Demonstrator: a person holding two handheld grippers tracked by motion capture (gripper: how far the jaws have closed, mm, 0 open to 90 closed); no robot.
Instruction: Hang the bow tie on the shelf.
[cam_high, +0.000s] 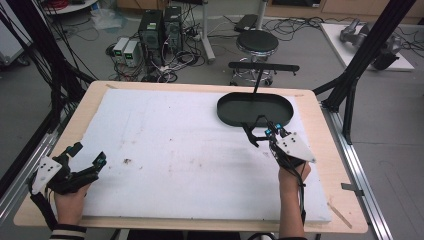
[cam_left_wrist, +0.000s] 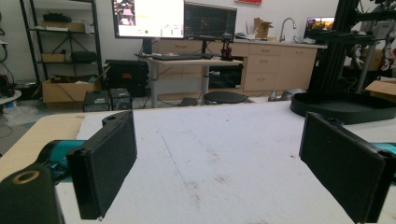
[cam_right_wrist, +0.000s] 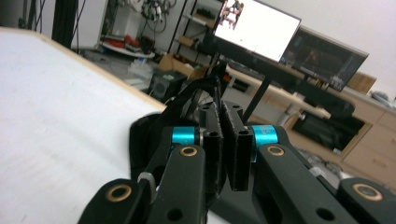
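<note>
A black oval tray (cam_high: 255, 107) sits on the white foam mat (cam_high: 175, 145) at the far right; its rim shows in the left gripper view (cam_left_wrist: 345, 105). My right gripper (cam_high: 270, 128) hovers just in front of the tray, raised off the mat. Its jaws are shut (cam_right_wrist: 224, 140) on a thin black cord-like thing (cam_high: 250, 134) that hangs off to the left, looping over the tray's edge (cam_right_wrist: 198, 95). What it is I cannot tell. My left gripper (cam_high: 88, 153) rests at the near left corner, open, with nothing between its pads (cam_left_wrist: 219, 158).
The mat covers most of the wooden table (cam_high: 320, 165). A black T-shaped stand (cam_high: 263, 66) rises behind the tray. Beyond the far edge stand a stool (cam_high: 256, 42) and computer cases (cam_high: 160, 30) with cables. Black frame posts (cam_high: 350, 85) flank the right side.
</note>
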